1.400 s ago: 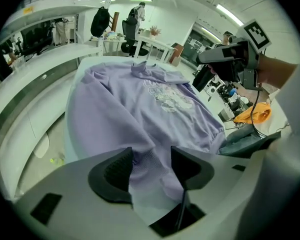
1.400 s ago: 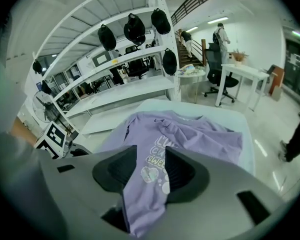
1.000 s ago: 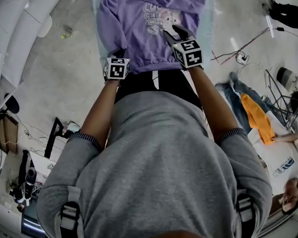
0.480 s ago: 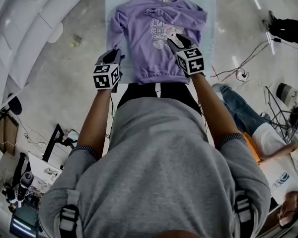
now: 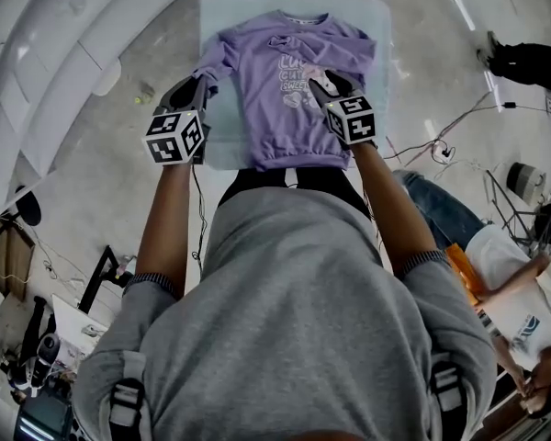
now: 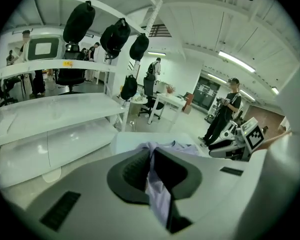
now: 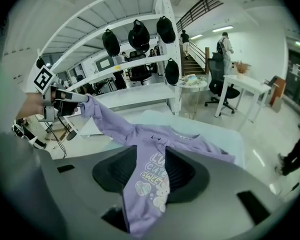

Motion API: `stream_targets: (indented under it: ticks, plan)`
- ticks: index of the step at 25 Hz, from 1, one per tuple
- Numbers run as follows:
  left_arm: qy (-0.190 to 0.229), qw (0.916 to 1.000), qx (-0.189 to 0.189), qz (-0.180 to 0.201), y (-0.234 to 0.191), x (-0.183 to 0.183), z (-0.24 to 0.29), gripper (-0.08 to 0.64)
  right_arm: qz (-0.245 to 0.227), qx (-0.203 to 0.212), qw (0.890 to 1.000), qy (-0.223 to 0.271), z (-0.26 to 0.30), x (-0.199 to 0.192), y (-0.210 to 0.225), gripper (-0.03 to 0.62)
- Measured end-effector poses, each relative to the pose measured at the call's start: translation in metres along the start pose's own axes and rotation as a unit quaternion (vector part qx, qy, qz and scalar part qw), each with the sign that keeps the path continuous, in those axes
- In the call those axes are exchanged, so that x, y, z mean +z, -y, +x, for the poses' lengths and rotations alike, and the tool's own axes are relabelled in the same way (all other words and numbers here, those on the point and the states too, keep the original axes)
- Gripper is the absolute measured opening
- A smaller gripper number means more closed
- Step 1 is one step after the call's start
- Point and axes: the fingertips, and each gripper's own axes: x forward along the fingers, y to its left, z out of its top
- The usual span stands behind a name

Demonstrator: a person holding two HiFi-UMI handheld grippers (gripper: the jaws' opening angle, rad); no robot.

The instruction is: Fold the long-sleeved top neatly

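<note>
A purple long-sleeved top with a printed front lies chest up on a pale table. My left gripper is shut on the cuff of the top's left sleeve, which it holds raised off the table's left side; a strip of purple cloth runs between its jaws. My right gripper is shut on a pinch of the printed chest fabric, slightly lifted. The right gripper view shows the sleeve stretched up to my left gripper.
White curved shelving stands left of the table. Cables trail on the floor at the right, near a seated person. Stands and gear sit at the lower left. Other people stand farther off.
My left gripper has risen and swung out to the left, drawing the sleeve out and up. The right gripper has lifted a little with the chest fabric.
</note>
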Motion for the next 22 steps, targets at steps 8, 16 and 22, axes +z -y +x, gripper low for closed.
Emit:
stream_targets:
  ticks: [8,16,22]
  plan:
    - [0.038,0.9982,-0.042,0.02,0.046,0.055,0.021,0.043,0.008,-0.008,1.0,0.009,-0.006,0.002,0.018,0.19]
    - [0.041,0.9935,-0.09,0.057,0.121,0.086,0.063,0.043,0.025,-0.009,1.0,0.011,-0.017,-0.011,0.045,0.19]
    - [0.015,0.9899,-0.112,0.085,0.173,0.079,0.1,0.043,0.045,-0.016,0.999,0.014,-0.032,-0.031,0.074,0.19]
